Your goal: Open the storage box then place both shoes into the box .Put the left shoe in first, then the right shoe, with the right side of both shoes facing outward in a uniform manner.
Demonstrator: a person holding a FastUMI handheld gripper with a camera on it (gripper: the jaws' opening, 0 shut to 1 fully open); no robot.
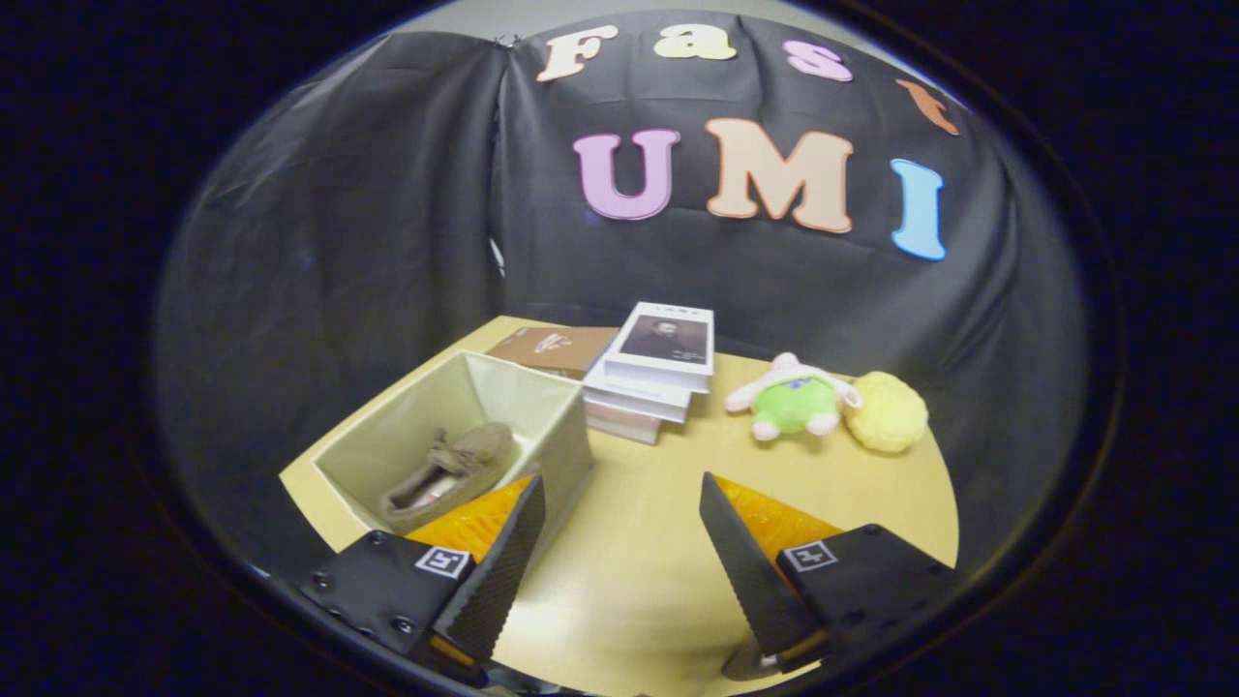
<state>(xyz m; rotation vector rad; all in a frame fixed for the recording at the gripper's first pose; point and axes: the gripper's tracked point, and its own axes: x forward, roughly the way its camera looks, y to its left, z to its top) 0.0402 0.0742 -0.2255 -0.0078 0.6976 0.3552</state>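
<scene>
The beige storage box (561,426) stands open on the wooden table, just ahead of the left finger. One brown shoe (450,472) lies inside it, leaning against the near wall with its toe toward the back. A brown flat piece (552,348), perhaps the box's lid, lies behind the box. My gripper (619,542) is open above the table, nothing between its fingers. The left finger (498,571) overlaps the box's near corner in the view; the right finger (745,571) is over bare table.
A stack of books (653,373) stands right behind the box. A green and pink plush toy (794,399) and a yellow fluffy ball (886,411) lie further right near the back. The table (639,561) ends close to the black cloth wall.
</scene>
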